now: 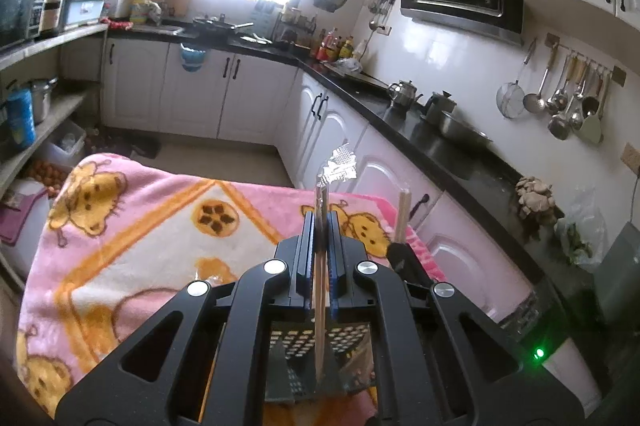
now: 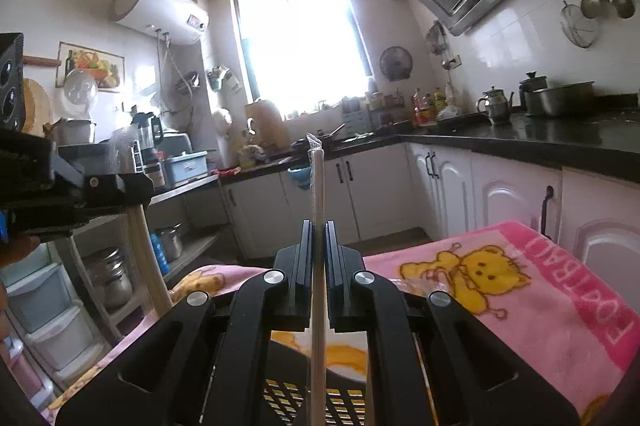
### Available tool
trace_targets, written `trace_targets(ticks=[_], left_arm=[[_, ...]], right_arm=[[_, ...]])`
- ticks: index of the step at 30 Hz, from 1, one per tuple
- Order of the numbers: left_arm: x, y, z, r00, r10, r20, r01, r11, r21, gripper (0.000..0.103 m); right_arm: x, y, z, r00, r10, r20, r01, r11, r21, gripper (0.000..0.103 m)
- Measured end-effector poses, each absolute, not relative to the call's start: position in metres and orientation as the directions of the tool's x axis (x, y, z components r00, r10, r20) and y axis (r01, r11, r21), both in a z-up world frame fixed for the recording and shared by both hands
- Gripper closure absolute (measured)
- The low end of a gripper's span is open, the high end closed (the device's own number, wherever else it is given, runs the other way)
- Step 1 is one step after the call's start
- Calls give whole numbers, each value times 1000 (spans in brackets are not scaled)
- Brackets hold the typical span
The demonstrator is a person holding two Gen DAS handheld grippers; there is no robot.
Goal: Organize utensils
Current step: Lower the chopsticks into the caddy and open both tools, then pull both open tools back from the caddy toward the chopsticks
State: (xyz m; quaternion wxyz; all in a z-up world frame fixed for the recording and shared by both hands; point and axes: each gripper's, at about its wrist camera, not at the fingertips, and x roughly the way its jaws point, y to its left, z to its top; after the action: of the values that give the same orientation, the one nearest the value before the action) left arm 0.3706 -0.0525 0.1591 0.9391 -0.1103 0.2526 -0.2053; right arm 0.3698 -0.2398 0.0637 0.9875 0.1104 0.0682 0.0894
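My left gripper is shut on a pair of wooden chopsticks in a clear wrapper, held upright. Their lower end reaches into a black perforated utensil holder below the jaws. To the right, the tip of my right gripper holds a second wrapped pair of chopsticks upright. In the right wrist view my right gripper is shut on that pair, which hangs over the same holder. My left gripper shows at the left with its chopsticks sticking out below it.
A pink blanket printed with yellow cats covers the table under the holder. White cabinets and a black counter run along the right, with pots and a kettle on it. Open shelves stand at the left. Ladles hang on the wall.
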Motion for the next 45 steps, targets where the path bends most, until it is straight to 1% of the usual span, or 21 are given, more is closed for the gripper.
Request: trace_targets(ticks=[3,11,18,23,28,34,35,38,39,41,42,44,45], left_arm=[[374,-55,151,794,-424,-436,323,901,-289,102],[382,-59,121,769,-414,-488,309,908,-285,102],[379,-67,96,744,-417,-522,319,908,-271,102],[374,-69,84,728,-424,-540,323,905,-275,102],[371,-68,79,717,-422,-555,315,906,-281,102],[363,-65,74,707,-418,-571,307,908,-284,101],[362,-64,74,706,-416,-573,304,909,-286,100],[358,-61,72,704,-413,-579,293,910,-293,90],[356,-59,71,703,-412,-579,290,910,-296,88],[353,-56,71,702,-413,-580,285,910,-302,88],[351,-55,71,702,-413,-580,283,909,-305,86],[348,-52,71,703,-411,-580,274,910,-311,82],[346,-51,70,703,-411,-581,272,910,-314,80]], right_arm=[[367,-240,56,979,174,-107,-148,965,215,97],[363,-245,42,982,158,-100,-132,965,225,97],[352,-250,34,968,204,-145,-170,960,221,97],[344,-255,31,950,241,-199,-194,954,228,96],[339,-263,23,921,262,-287,-188,946,263,96],[333,-269,19,887,304,-348,-196,929,312,96],[331,-269,19,883,308,-354,-197,928,316,95],[327,-270,21,877,315,-363,-201,926,318,91],[324,-269,22,874,318,-366,-204,926,317,91],[320,-270,24,872,321,-370,-205,926,318,88],[318,-270,25,870,324,-373,-207,925,320,88],[314,-271,27,868,324,-377,-206,925,319,83],[312,-272,27,866,326,-378,-209,925,318,82]])
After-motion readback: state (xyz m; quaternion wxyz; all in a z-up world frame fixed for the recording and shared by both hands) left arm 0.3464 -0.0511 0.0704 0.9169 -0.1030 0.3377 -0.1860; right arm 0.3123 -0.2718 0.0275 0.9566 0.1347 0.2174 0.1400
